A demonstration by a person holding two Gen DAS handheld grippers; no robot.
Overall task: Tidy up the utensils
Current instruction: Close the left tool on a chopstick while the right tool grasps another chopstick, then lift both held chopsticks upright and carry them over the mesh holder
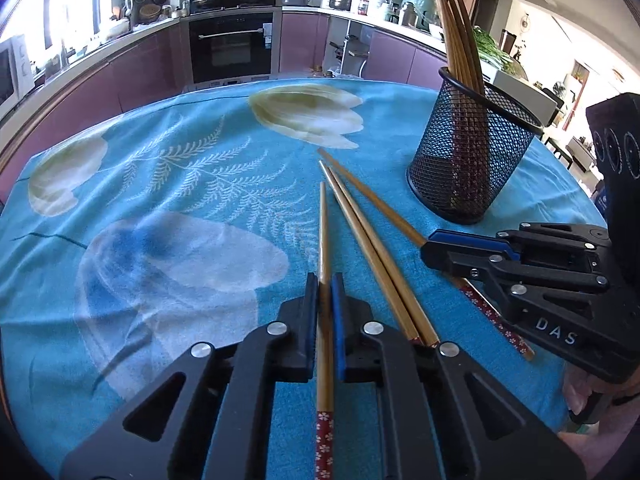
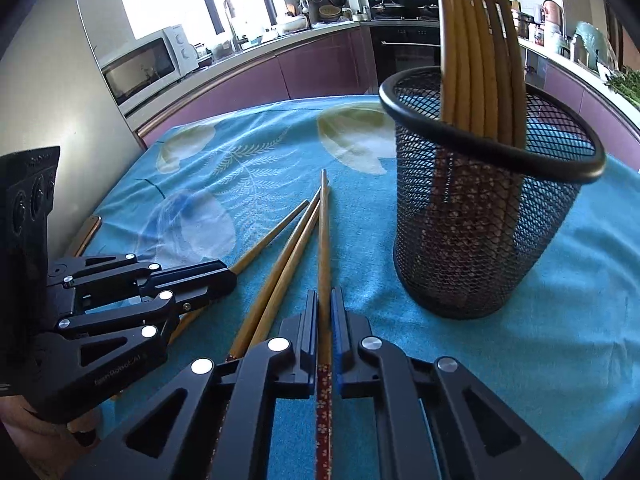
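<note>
On the blue floral tablecloth (image 1: pixel 168 184), four loose bamboo chopsticks with red flower-print handles are lying near the middle, tips pointing toward 12 o'clock.

Left wrist view, left to right: the left gripper (image 1: pixel 325 280) is sitting at 6 o'clock, its jaws closing in tight on the single leftmost chopstick (image 1: pixel 323 240); the blue pads look to be touching the shaft on both sides, and the red handle end is running back between the black finger links. Just to the right, a pair of chopsticks (image 1: pixel 368 252) is lying side by side, touching each other, handles tucked beside the gripper's right finger. Further right, the fourth chopstick (image 1: pixel 372 196) is slanting toward 4 o'clock and passing through the right gripper (image 1: pixel 430 250), which is coming in from 3 o'clock. At 1 o'clock the black wire-mesh cylindrical holder (image 1: pixel 468 152) is standing upright on the cloth, well apart from the loose sticks, with a bundle of bamboo chopsticks (image 1: pixel 452 28) standing in it, handles down.

Right wrist view, left to right: the left gripper (image 2: pixel 230 278) is showing at 9 o'clock, clamped on its stick (image 2: pixel 276 236). The pair (image 2: pixel 288 256) is lying in the middle. The right gripper (image 2: pixel 325 298) at 6 o'clock is pinching the fourth chopstick (image 2: pixel 324 232), jaws nearly together on the shaft. The mesh holder (image 2: pixel 480 240) is standing at 2 o'clock, bundle (image 2: pixel 480 60) leaning inside.
</note>
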